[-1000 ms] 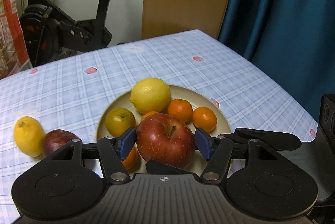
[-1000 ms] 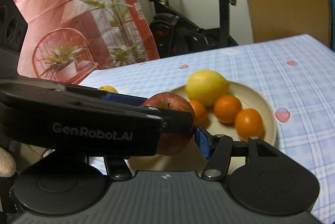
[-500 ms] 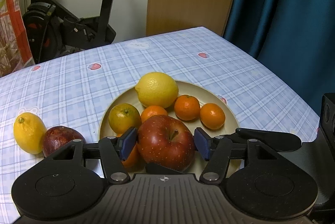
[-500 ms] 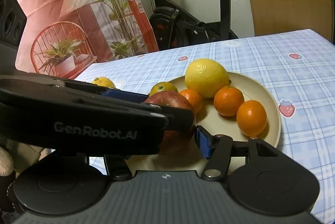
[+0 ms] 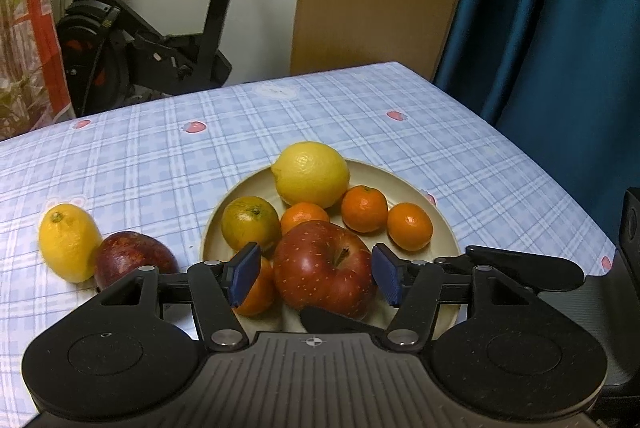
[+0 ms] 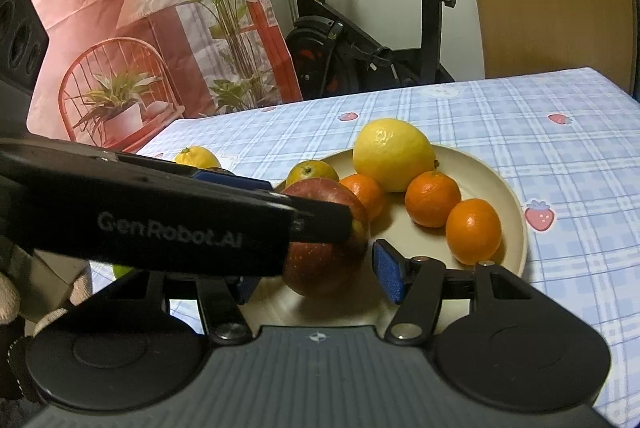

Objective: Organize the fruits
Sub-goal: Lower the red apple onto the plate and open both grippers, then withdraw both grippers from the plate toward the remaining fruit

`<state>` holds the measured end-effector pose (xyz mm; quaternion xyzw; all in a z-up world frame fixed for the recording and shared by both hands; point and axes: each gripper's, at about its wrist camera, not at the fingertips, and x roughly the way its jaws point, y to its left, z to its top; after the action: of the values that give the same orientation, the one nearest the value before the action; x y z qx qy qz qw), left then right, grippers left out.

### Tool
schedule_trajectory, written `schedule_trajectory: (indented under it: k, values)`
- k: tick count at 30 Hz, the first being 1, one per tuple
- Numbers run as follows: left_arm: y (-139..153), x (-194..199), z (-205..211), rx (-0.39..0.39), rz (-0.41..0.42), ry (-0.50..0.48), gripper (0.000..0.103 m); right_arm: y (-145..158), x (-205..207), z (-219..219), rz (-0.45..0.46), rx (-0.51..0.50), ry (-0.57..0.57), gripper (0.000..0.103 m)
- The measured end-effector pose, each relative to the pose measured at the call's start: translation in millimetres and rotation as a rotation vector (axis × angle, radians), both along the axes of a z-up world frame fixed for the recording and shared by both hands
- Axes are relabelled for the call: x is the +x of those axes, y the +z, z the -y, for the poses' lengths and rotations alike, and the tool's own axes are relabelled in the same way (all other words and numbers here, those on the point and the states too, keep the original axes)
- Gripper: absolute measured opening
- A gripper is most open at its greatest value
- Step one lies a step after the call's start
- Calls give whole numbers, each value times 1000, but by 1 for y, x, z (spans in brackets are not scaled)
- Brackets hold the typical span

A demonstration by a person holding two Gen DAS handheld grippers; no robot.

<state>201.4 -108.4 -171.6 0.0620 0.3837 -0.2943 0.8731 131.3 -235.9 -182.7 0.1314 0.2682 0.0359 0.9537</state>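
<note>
Both grippers' fingers half open astride the red apple (image 5: 326, 266) on the plate (image 5: 444, 228), pads apparently not pressing, likely a two-handed pickup or release.

Whole scene: in our left wrist view it sits a touch further right, and in our right wrist view it has tipped slightly.
Lemon on the cloth (image 5: 68, 242): we saw it blurred, now sharp.
Orange behind the red apple (image 5: 304, 216): we see more of it.
Left gripper (image 5: 314, 276): its left-hand pad (image 5: 243, 276) now stands clearer of the red apple (image 5: 320, 268).
Green citrus (image 6: 313, 169): was hidden from our right wrist view, now shows.
</note>
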Motion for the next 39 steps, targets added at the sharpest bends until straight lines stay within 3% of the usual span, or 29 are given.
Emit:
schedule_trajectory:
  k: [10, 19, 25, 33, 36, 39]
  values:
    - [10, -22, -26, -56, 68, 125, 65, 5, -18, -10, 40, -45, 7, 66]
    - [23, -44, -48, -46, 169, 237, 65, 9, -26, -20, 45, -93, -38, 72]
    - [31, -57, -55, -23, 224, 264, 65, 13, -32, -24, 47, -105, -62, 72]
    - [34, -65, -64, -18, 220, 270, 66, 20, -39, -32, 52, -136, -47, 72]
    - [34, -66, -67, -19, 218, 284, 70, 21, -39, -35, 39, -135, -33, 76]
    - [34, -68, -70, 2, 221, 313, 82, 22, -39, -38, 37, -148, -27, 81]
